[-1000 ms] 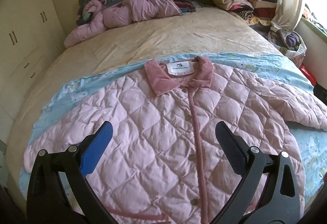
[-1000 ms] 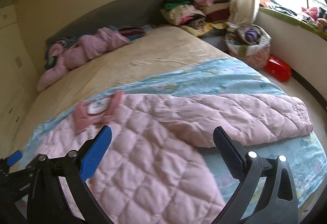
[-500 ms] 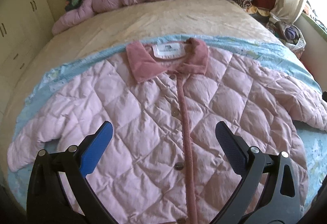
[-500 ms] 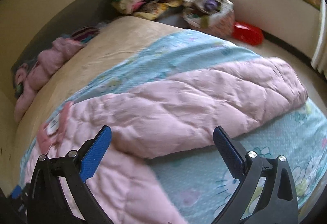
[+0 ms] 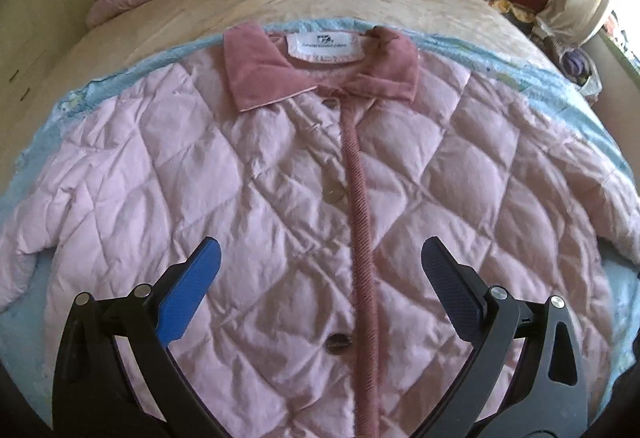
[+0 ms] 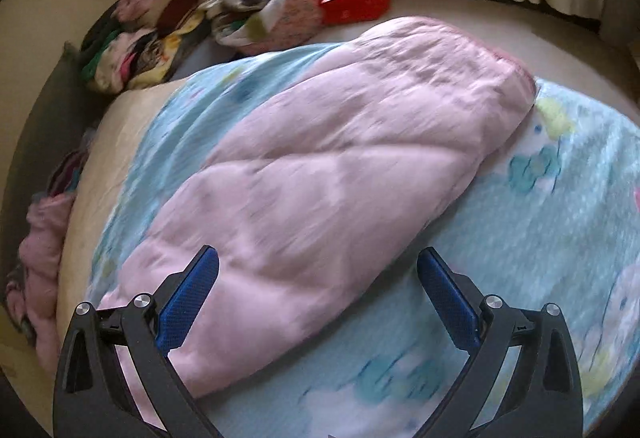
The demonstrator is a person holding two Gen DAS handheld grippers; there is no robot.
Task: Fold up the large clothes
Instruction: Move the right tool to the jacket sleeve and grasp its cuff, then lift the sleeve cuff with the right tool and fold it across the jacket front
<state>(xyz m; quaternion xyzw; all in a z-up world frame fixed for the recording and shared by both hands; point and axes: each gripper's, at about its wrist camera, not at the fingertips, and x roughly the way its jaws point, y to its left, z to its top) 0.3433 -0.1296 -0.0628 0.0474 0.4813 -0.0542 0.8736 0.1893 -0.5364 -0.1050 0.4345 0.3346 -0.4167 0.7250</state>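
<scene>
While spread front-up and buttoned on the pale blue printed sheet, quilted pink jacket with dusty-rose collar fills the bed's near end. Left gripper: wide, empty, over the chest. Right gripper: wide, empty, nearer the outstretched sleeve, long axis running away up-right toward the cuff.
</scene>
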